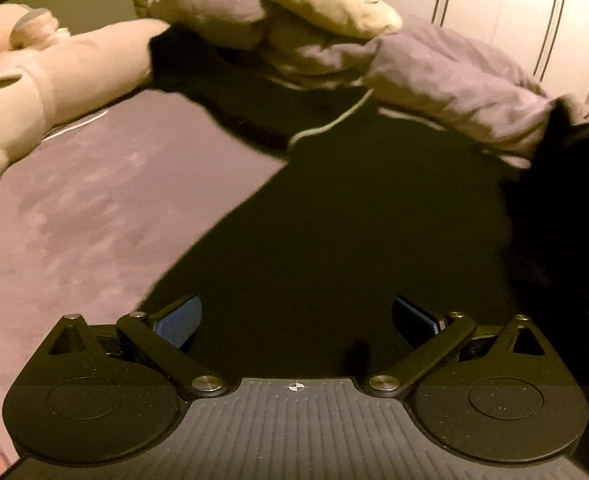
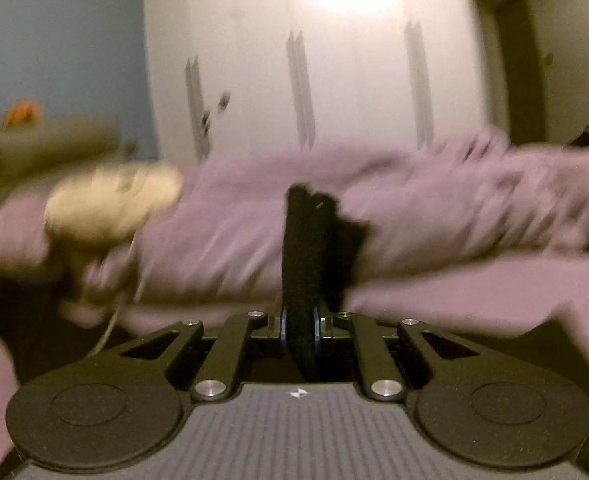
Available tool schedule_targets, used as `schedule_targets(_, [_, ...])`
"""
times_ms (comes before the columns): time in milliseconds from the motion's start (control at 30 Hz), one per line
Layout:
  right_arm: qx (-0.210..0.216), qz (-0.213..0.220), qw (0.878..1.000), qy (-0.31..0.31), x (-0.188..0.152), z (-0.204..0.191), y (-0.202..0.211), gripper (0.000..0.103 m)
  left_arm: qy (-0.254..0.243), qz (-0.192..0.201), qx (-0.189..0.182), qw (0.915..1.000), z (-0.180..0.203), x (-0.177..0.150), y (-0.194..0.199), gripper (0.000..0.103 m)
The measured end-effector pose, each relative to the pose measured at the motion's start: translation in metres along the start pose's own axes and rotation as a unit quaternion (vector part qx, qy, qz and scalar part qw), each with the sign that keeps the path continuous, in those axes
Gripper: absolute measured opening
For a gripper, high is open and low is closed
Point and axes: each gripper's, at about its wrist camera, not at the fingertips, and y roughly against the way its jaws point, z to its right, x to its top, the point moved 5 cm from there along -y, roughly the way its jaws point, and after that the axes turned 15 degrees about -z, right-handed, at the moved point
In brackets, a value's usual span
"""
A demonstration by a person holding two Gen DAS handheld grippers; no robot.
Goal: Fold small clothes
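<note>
left gripper (image 1: 296,320): spread wide over black cloth garment (image 1: 334,220), untouched | right gripper (image 2: 299,330): pinching a garment fold upright between its pads

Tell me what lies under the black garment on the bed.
The black garment is spread on a purple bedsheet, which shows along its left edge. A white cord lies on top of it. Whatever is beneath its middle is covered.

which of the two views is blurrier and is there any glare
Right wrist view: heavy motion smear across the purple bedding and wardrobe doors, with a blown-out glare patch on the wardrobe's top; only the right gripper and its pinched black garment stay fairly sharp. Left wrist view: mild blur, dim yellowish light, no glare.
</note>
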Motion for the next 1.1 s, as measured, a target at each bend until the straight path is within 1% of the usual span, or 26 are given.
schedule_targets(33, [0.005, -0.026, 1.0, 0.004, -0.015, -0.012, -0.019, 0.018, 0.002, -0.003, 0.003, 1.0, -0.007, 0.0, -0.003, 0.103])
schedule_targets(100, [0.02, -0.073, 0.997, 0.014, -0.043, -0.035, -0.036, 0.029, 0.005, -0.005, 0.006, 1.0, -0.014, 0.001, -0.006, 0.103])
schedule_targets(133, [0.03, -0.099, 0.994, 0.017, -0.054, -0.038, -0.044, 0.03, 0.005, -0.005, 0.007, 0.9999, -0.018, 0.001, -0.007, 0.103])
schedule_targets(167, [0.036, -0.11, 0.993, 0.017, -0.072, -0.049, -0.033, 0.033, 0.005, -0.005, 0.008, 0.9999, -0.019, 0.002, -0.009, 0.103])
schedule_targets(200, [0.045, -0.115, 0.992, 0.014, -0.078, -0.048, -0.029, 0.04, 0.004, -0.004, 0.007, 1.0, -0.017, 0.003, -0.01, 0.103])
schedule_targets(233, [0.061, -0.112, 0.992, 0.001, -0.082, -0.04, -0.019, 0.044, 0.002, -0.002, 0.003, 1.0, -0.013, 0.005, -0.012, 0.103])
schedule_targets(267, [0.073, -0.104, 0.992, -0.018, -0.083, -0.03, -0.008, 0.053, -0.001, -0.001, -0.002, 1.0, -0.008, 0.007, -0.012, 0.103])
schedule_targets(300, [0.081, -0.094, 0.991, -0.043, -0.083, -0.015, 0.009, 0.06, -0.005, -0.001, -0.01, 0.9999, -0.001, 0.01, -0.013, 0.103])
schedule_targets(333, [0.086, -0.083, 0.99, -0.076, -0.085, 0.003, 0.024, 0.061, -0.009, -0.003, -0.022, 0.9997, 0.007, 0.013, -0.014, 0.103])
schedule_targets(367, [0.09, -0.071, 0.986, -0.119, -0.088, 0.028, 0.041, 0.063, -0.011, -0.005, -0.035, 0.9993, 0.015, 0.016, -0.014, 0.103])
schedule_targets(433, [0.09, -0.057, 0.974, -0.199, -0.102, 0.075, 0.064, 0.063, -0.015, -0.011, -0.069, 0.9974, 0.037, 0.025, -0.017, 0.103])
schedule_targets(467, [0.084, -0.051, 0.965, -0.244, -0.113, 0.105, 0.078, 0.063, -0.017, -0.014, -0.083, 0.9963, 0.047, 0.03, -0.019, 0.103])
schedule_targets(533, [0.062, -0.036, 0.951, -0.3, -0.131, 0.147, 0.096, 0.063, -0.02, -0.014, -0.116, 0.9929, 0.074, 0.043, -0.024, 0.103])
schedule_targets(567, [0.058, -0.027, 0.943, -0.327, -0.141, 0.169, 0.103, 0.063, -0.027, -0.017, -0.13, 0.9911, 0.086, 0.049, -0.029, 0.103])
schedule_targets(633, [0.035, -0.037, 0.927, -0.371, -0.154, 0.198, 0.11, 0.063, -0.037, -0.043, -0.143, 0.9881, 0.111, 0.061, -0.046, 0.103])
schedule_targets(700, [0.048, -0.023, 0.919, -0.391, -0.157, 0.21, 0.114, 0.063, -0.041, -0.055, -0.149, 0.9864, 0.131, 0.07, -0.062, 0.103])
schedule_targets(767, [0.068, -0.016, 0.911, -0.406, -0.157, 0.217, 0.112, 0.063, -0.045, -0.072, -0.147, 0.9855, 0.148, 0.079, -0.081, 0.103])
schedule_targets(833, [0.084, -0.009, 0.906, -0.415, -0.157, 0.222, 0.108, 0.063, -0.028, -0.085, -0.15, 0.9847, 0.155, 0.087, -0.097, 0.103])
schedule_targets(933, [0.09, -0.004, 0.903, -0.42, -0.158, 0.225, 0.099, 0.058, -0.008, -0.075, -0.154, 0.9852, 0.158, 0.092, -0.107, 0.103])
schedule_targets(1000, [0.097, 0.001, 0.898, -0.428, -0.156, 0.226, 0.097, 0.041, -0.002, -0.073, -0.161, 0.9843, 0.159, 0.094, -0.109, 0.103])
schedule_targets(1033, [0.104, 0.004, 0.894, -0.435, -0.156, 0.226, 0.094, 0.037, 0.002, -0.073, -0.168, 0.9831, 0.159, 0.095, -0.11, 0.103])
schedule_targets(1100, [0.11, 0.007, 0.888, -0.447, -0.158, 0.226, 0.083, 0.025, 0.012, -0.075, -0.184, 0.9799, 0.16, 0.096, -0.112, 0.103])
